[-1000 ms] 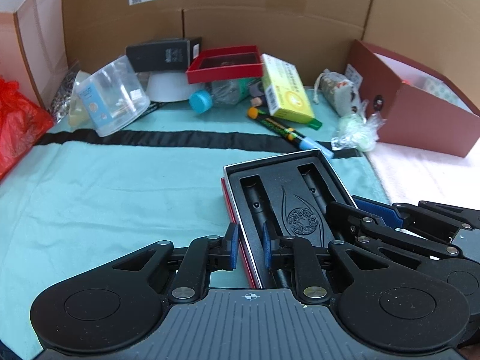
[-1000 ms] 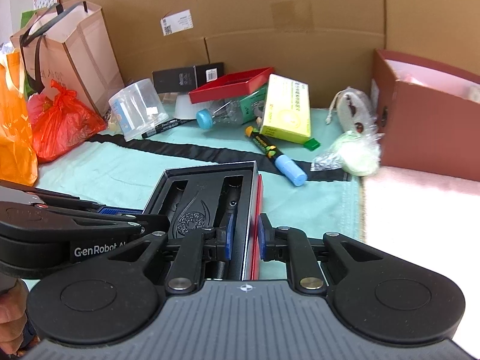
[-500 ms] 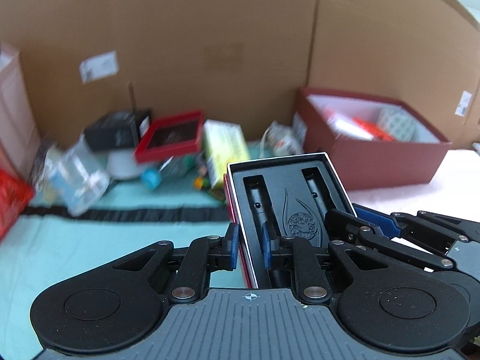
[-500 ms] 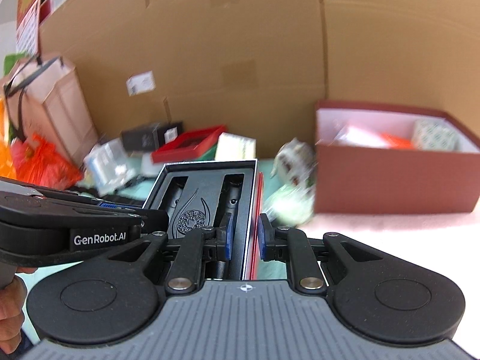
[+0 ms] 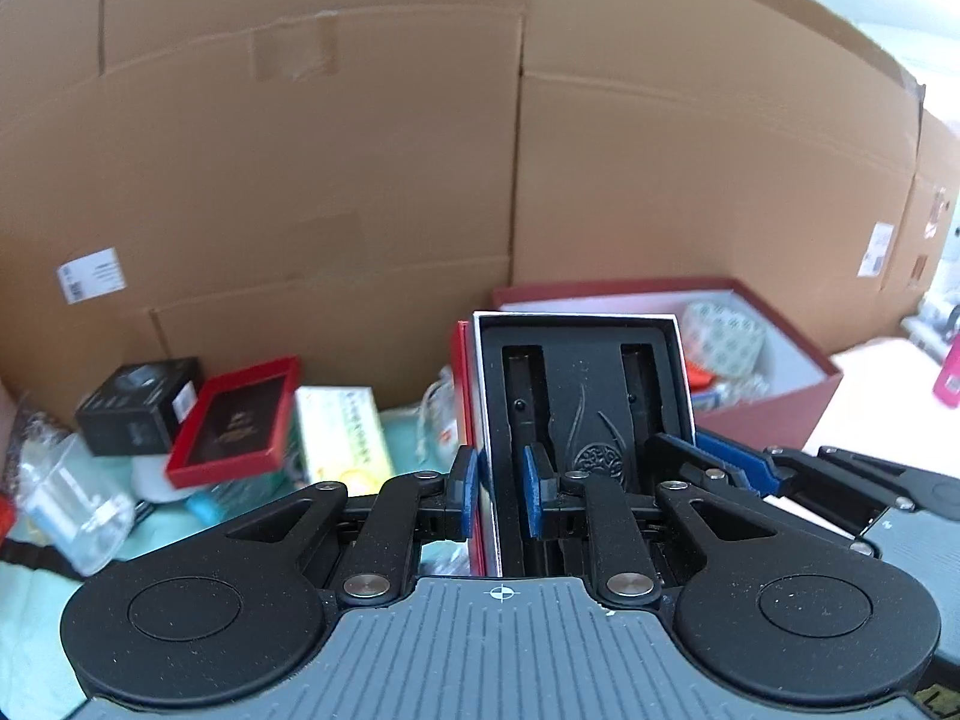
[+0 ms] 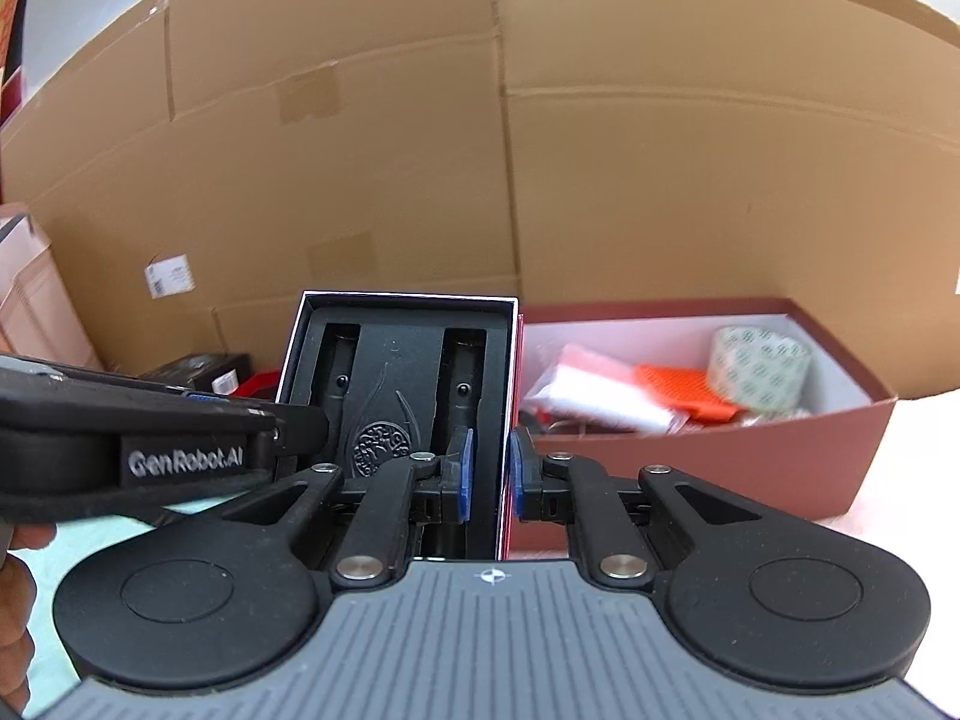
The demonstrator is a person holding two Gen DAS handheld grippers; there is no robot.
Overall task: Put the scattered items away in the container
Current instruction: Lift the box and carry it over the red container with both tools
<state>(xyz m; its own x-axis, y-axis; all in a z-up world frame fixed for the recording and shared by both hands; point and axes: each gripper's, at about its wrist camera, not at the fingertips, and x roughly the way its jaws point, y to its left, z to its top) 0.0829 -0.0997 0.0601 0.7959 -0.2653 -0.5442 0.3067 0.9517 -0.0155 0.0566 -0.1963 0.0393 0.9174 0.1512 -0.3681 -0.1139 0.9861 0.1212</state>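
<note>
Each hand-held gripper—left point(image 5: 499, 493), right point(image 6: 491, 475)—pinched one side wall of the black tray box point(image 5: 579, 396), just before the maroon container point(image 6: 780, 456); it looked rigid, light.

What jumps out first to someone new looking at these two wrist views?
The open black gift box with its red outer wall, held up centre frame: the left gripper clamps its left wall, the right gripper its right wall. Just behind it to the right sits the dark red container, already holding a tape roll and orange item. Leftover clutter, including a red tray, lies at left.
</note>
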